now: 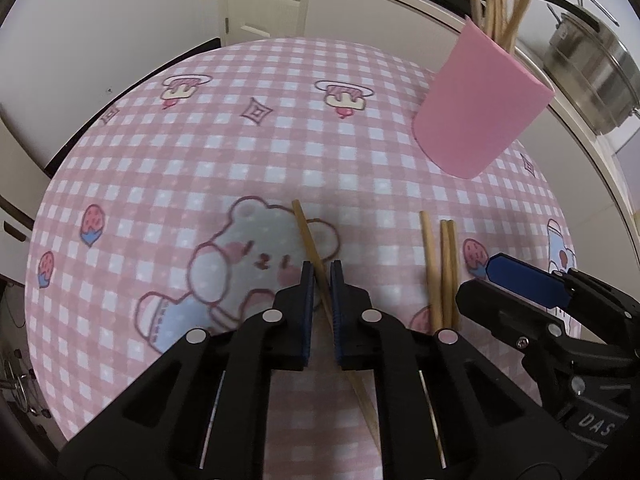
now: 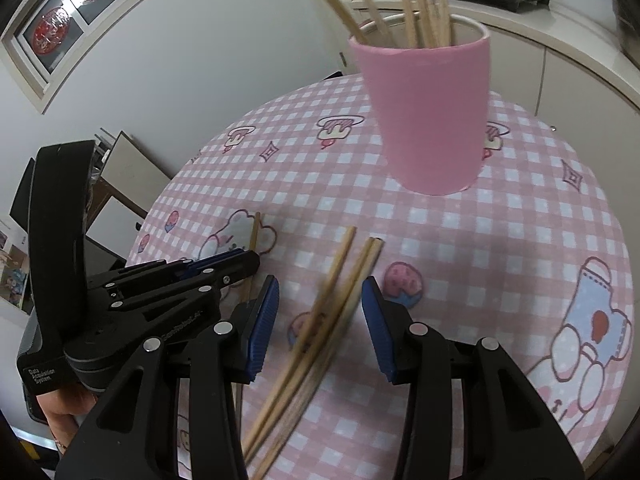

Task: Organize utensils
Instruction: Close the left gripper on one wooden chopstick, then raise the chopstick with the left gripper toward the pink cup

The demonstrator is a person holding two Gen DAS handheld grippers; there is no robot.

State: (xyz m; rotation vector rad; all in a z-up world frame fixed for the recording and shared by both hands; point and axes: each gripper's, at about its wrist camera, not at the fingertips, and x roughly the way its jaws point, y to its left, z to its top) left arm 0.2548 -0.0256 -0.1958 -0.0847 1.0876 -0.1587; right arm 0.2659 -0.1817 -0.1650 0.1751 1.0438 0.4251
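A single wooden chopstick [image 1: 306, 232] lies slanted on the pink checked tablecloth [image 1: 240, 140]. My left gripper [image 1: 322, 270] is shut on the chopstick near its middle, its blue pads tight against both sides. Three more chopsticks [image 2: 340, 288] lie side by side on the cloth between the pads of my right gripper [image 2: 320, 284], which stands open around them without touching. The left wrist view shows these three chopsticks [image 1: 444, 272] just left of the right gripper [image 1: 476, 280]. A pink cup [image 2: 432, 120] holding several chopsticks [image 2: 424, 0] stands upright beyond them.
The left gripper [image 2: 224, 268] sits close on the left of the right one, a hand [image 2: 64, 412] below it. A steel pot [image 1: 592, 68] stands on the counter behind the cup [image 1: 476, 108]. The round table's edge curves near on the left.
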